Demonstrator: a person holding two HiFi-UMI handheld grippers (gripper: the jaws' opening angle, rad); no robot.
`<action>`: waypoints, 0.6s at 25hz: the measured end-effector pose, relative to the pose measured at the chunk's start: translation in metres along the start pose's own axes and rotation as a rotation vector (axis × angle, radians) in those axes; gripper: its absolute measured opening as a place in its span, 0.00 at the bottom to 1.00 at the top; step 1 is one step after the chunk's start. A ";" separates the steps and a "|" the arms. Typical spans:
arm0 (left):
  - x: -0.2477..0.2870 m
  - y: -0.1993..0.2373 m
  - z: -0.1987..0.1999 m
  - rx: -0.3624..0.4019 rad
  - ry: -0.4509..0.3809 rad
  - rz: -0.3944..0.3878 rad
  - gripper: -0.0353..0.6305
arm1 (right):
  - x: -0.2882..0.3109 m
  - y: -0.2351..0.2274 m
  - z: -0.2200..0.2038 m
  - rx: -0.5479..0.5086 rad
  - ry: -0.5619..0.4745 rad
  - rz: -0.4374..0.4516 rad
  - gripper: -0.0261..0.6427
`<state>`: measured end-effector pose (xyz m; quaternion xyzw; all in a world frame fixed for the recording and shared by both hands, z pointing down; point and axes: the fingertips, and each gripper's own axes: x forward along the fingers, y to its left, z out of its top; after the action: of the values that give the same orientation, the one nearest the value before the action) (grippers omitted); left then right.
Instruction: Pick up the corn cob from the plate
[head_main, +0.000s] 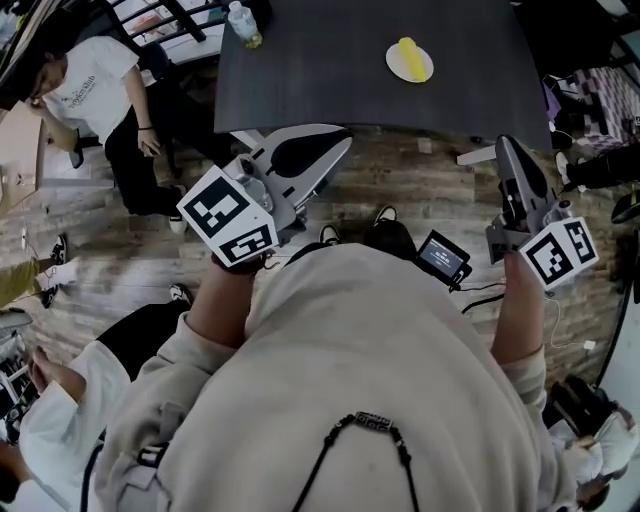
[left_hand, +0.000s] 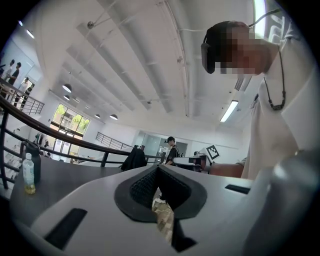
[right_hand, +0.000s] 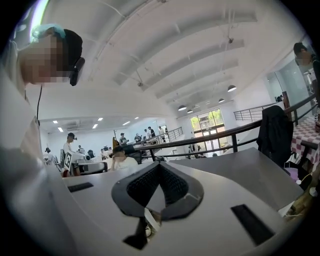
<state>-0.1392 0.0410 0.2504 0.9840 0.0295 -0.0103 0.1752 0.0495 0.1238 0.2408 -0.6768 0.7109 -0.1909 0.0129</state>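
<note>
Right now your left gripper (head_main: 340, 144) is held out in front of you over the wooden floor (head_main: 420, 190), its tip just short of the near edge of the dark table (head_main: 330, 80). Its jaws are pressed together at the tips with nothing between them. Your right gripper (head_main: 506, 145) is held out beside it, also short of the table edge, and its jaws are likewise closed tight and empty. Neither gripper touches the table. Farther out, the corn cob (head_main: 408, 52) lies on its plate (head_main: 425, 70) toward the far side of the tabletop, well apart from both grippers and nearer your right one. A clear bottle (head_main: 243, 24) stands at the table's far left, well apart from the plate.
</note>
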 end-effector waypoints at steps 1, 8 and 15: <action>-0.002 0.005 0.001 0.003 0.001 0.006 0.05 | 0.008 0.001 0.001 -0.001 0.004 0.012 0.06; -0.013 0.028 0.008 0.001 -0.025 0.091 0.05 | 0.053 0.002 0.007 0.001 0.008 0.100 0.06; 0.005 0.075 0.024 -0.018 -0.037 0.148 0.05 | 0.117 -0.030 0.017 0.036 0.025 0.170 0.06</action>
<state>-0.1297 -0.0368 0.2536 0.9816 -0.0465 -0.0151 0.1846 0.0730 0.0056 0.2622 -0.6114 0.7622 -0.2102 0.0324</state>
